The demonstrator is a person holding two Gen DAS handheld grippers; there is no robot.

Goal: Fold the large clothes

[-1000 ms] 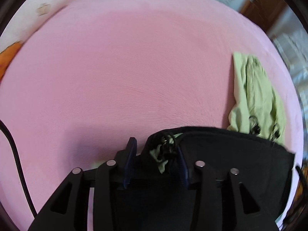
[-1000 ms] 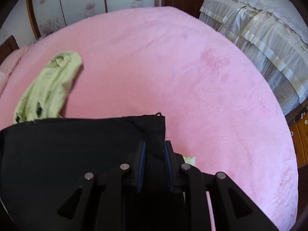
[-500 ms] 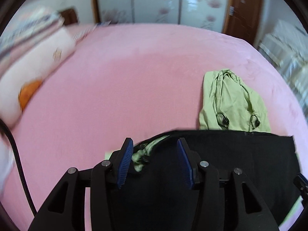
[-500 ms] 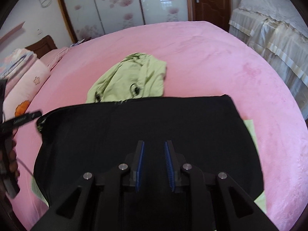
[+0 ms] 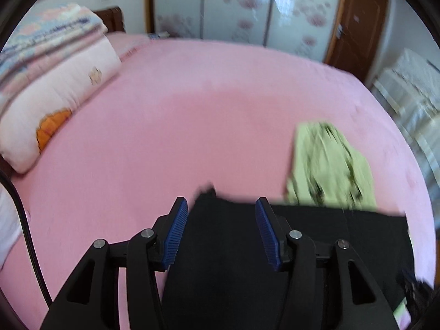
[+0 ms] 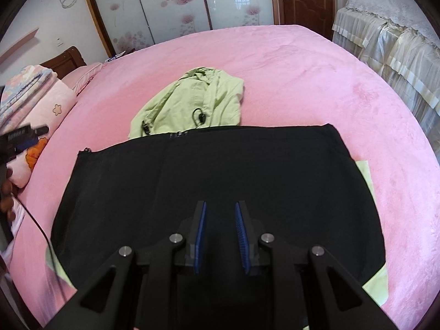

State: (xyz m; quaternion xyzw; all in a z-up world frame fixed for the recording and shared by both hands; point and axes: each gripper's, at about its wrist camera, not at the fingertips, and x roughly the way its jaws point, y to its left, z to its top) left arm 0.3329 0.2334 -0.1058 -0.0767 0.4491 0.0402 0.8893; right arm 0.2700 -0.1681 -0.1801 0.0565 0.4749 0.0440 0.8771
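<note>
Bedroom | my left gripper (image 5: 221, 209) has just been opening, nothing between | right gripper (image 6: 220, 211) unclenched, empty | black garment (image 6: 214, 176) lies flat, fold apparently laid.

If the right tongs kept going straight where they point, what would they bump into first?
Most likely the black cloth spread on the pink bed. The right tongs point down at its middle with nothing in between, though how far off it lies is unclear.
</note>
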